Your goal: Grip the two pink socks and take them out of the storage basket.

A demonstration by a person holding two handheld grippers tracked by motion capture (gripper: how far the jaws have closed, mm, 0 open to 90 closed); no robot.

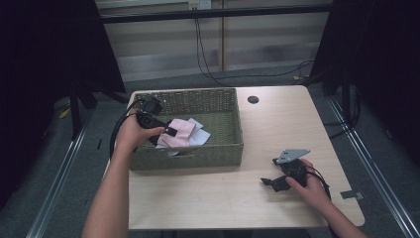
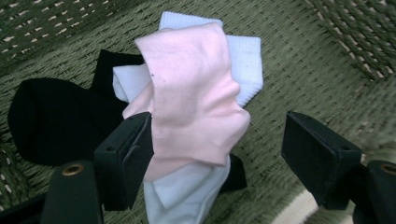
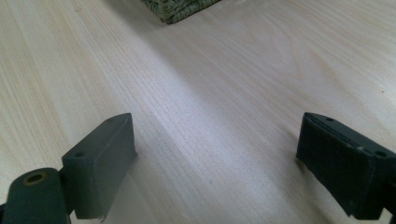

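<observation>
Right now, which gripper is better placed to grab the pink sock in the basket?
Left. The left gripper is open inside the basket, jaws either side of the pink sock. The right gripper sits open over bare table, away from the basket.

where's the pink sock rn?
In the woven basket at table left, atop white socks and black socks, between the open left tool's jaws.

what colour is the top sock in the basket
Pale pink sock, lying over white and black ones; clearest in the left gripper view.
</observation>
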